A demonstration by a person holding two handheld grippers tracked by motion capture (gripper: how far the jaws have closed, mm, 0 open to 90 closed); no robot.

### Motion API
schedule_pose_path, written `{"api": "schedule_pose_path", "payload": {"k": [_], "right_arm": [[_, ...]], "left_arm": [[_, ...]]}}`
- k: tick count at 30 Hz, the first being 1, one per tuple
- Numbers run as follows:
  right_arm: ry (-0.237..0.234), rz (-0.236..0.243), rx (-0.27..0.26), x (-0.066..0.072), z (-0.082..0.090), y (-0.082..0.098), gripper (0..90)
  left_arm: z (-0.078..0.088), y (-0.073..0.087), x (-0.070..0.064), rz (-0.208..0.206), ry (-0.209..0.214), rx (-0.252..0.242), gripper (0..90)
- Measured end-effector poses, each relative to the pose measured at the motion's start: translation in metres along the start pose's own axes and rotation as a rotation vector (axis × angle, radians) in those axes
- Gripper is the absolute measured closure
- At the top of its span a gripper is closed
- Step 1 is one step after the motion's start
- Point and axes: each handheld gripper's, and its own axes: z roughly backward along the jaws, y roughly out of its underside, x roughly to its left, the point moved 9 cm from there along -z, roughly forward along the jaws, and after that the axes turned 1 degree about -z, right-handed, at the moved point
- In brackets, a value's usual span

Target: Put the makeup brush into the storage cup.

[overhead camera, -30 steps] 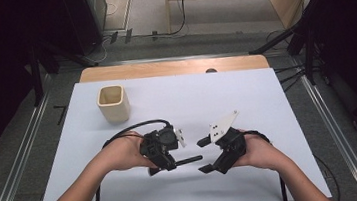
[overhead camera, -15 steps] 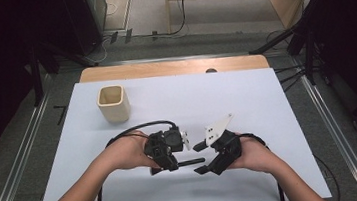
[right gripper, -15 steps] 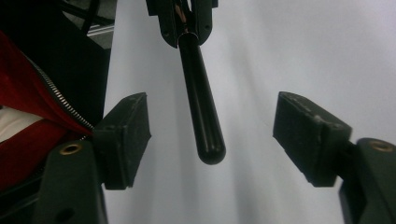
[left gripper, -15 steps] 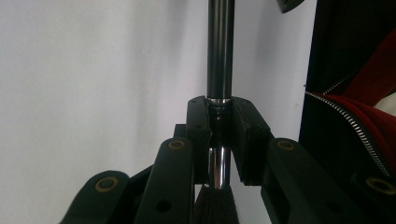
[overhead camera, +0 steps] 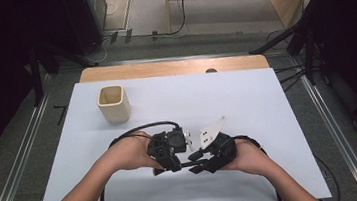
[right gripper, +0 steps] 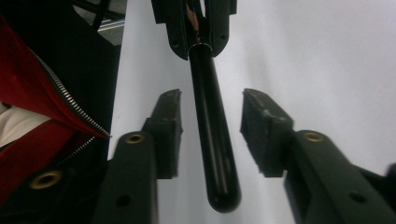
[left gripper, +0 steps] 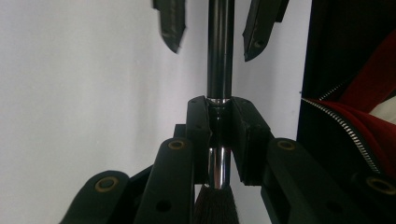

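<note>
Closing in, the right claw (right gripper: 211, 135) straddles the brush handle (right gripper: 210, 140) untouched, while the left claw (left gripper: 219, 135) clamps it.

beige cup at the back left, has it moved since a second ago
No. The beige cup stands at the same spot near the white mat's far left corner, just in front of the wooden strip, as in both earlier high views.

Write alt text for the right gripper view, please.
A glossy black brush handle lies between the right tongs, whose pads have just been closing but do not yet touch it. Farther off, the left tongs clamp its other end above a white table.
</note>
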Motion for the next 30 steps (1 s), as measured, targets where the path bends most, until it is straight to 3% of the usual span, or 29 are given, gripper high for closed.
{"api": "schedule_pose_path", "payload": {"k": [14, 26, 30], "right_arm": [[-0.049, -0.029, -0.024, 0.0031, -0.0019, -0.0014, 77.1], [-0.075, -0.011, -0.024, 0.0083, -0.0014, -0.0014, 79.5], [-0.071, -0.034, -0.03, 0.0064, 0.0001, -0.0017, 79.6]], "left_arm": [[-0.0013, -0.0063, -0.0018, -0.01, -0.013, -0.015, 79.1], [0.0001, -0.0049, -0.0049, -0.019, 0.022, -0.033, 77.9], [0.0033, -0.0046, -0.0027, -0.004, 0.041, -0.084, 65.4]]}}
